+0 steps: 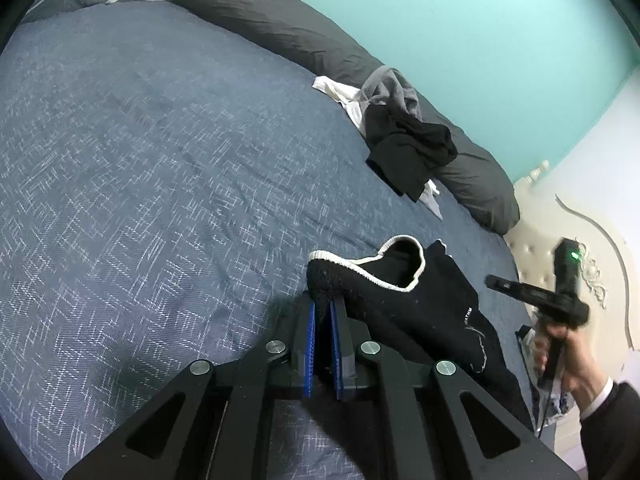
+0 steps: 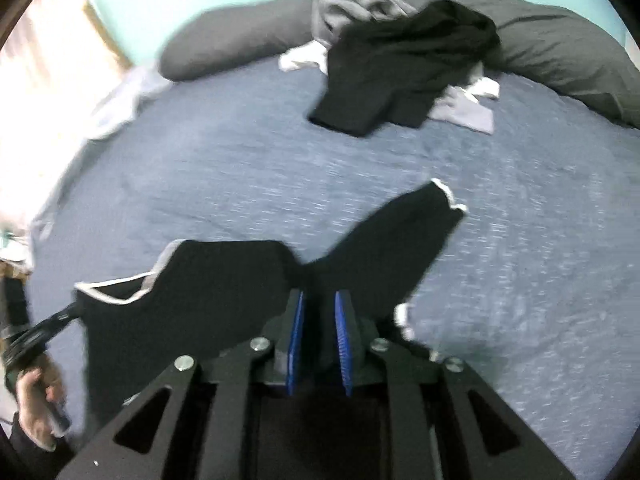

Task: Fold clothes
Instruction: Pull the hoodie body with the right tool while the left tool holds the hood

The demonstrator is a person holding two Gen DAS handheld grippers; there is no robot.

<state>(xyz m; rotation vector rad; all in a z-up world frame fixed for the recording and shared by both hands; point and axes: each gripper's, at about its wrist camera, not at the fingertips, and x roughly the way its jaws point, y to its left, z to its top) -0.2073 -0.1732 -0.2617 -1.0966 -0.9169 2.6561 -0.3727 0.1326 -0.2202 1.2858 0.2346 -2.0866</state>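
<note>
Near the bed's [image 1: 140,160] front edge, both grippers, left [image 1: 323,308] and right [image 2: 320,300], clamp the unfolded black top [image 1: 412,300]; far pile [image 2: 400,64] remains (all unfolded).

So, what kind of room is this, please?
Most likely a bedroom: a bed with a blue bedspread, a long dark pillow by the turquoise wall, and a pile of clothes waiting.

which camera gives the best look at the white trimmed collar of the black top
The left wrist view. There the collar is sharp, close and open as a full loop beside the left tool. The right wrist view is motion-blurred and shows only part of the collar at the far left edge of the top.
</note>
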